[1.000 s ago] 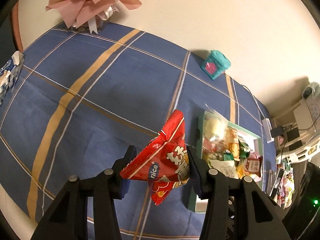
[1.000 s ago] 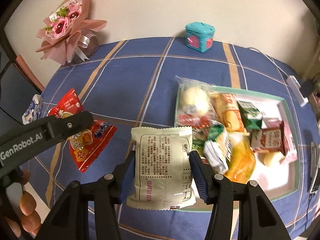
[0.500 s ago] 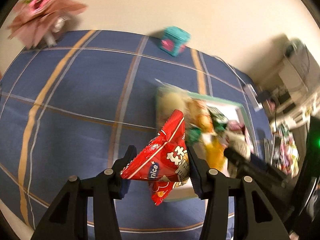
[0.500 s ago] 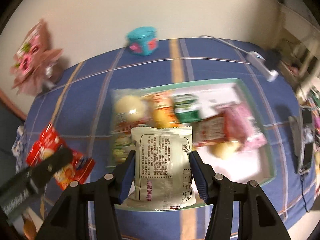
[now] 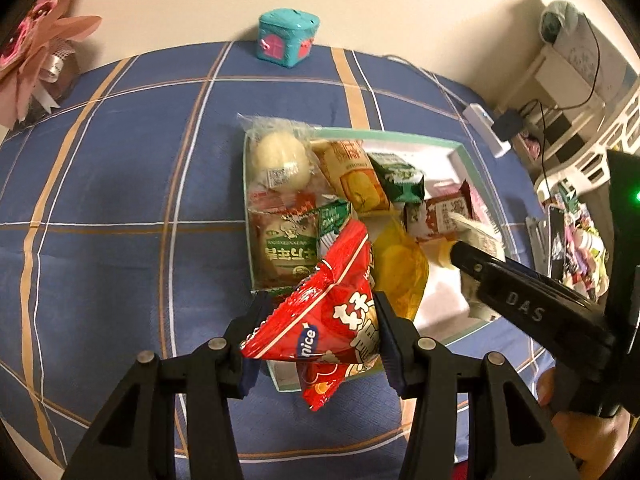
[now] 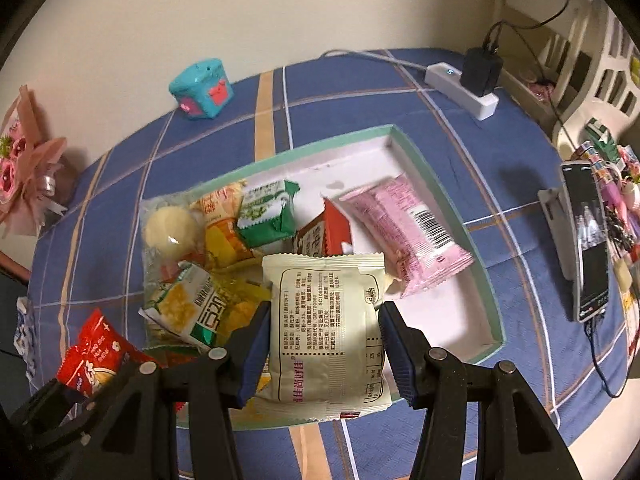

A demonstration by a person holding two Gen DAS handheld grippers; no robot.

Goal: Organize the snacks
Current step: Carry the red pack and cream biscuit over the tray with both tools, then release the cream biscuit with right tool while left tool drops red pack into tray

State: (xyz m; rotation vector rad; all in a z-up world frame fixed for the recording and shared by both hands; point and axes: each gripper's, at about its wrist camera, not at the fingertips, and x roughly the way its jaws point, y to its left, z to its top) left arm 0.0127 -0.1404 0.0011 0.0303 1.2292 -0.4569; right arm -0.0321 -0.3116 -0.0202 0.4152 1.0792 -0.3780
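Snacks fill the left half of the shallow mint-green rectangular cardboard tray [image 6: 448,196], which lies on our counter under the blue plaid cloth with tan and white stripes [image 5: 120,184]. Our left tool [image 5: 318,334] grips a crinkled red foil snack bag with white lettering [image 5: 332,312] between its blue pads; seen from the left wrist, the bag hangs over the tray's near corner. Our right tool [image 6: 324,336] is clamped on a flat cream-coloured snack packet with printed text facing us [image 6: 324,328], held above the tray's near edge.

Inside the tray, from the right wrist, we see a clear bag holding a round pale bun [image 6: 170,232] at nine o'clock, a green and white wrapped square pack [image 6: 266,212] toward eleven o'clock, and a long pink wrapped bar with a barcode [image 6: 408,236] at two o'clock, lying on bare white tray floor. A red and white pack [image 6: 324,236] sits between the green pack and the pink bar, partly behind our cream packet. More green and yellow packs crowd the near left corner.

Beyond the tray at twelve o'clock in the left wrist view stands a small teal cube-shaped box with pink patches [image 5: 287,38]. A pink paper-wrapped bouquet [image 5: 36,52] rests at ten o'clock, and a white power strip with a black plug [image 6: 464,84] lies at one o'clock in the right wrist view.
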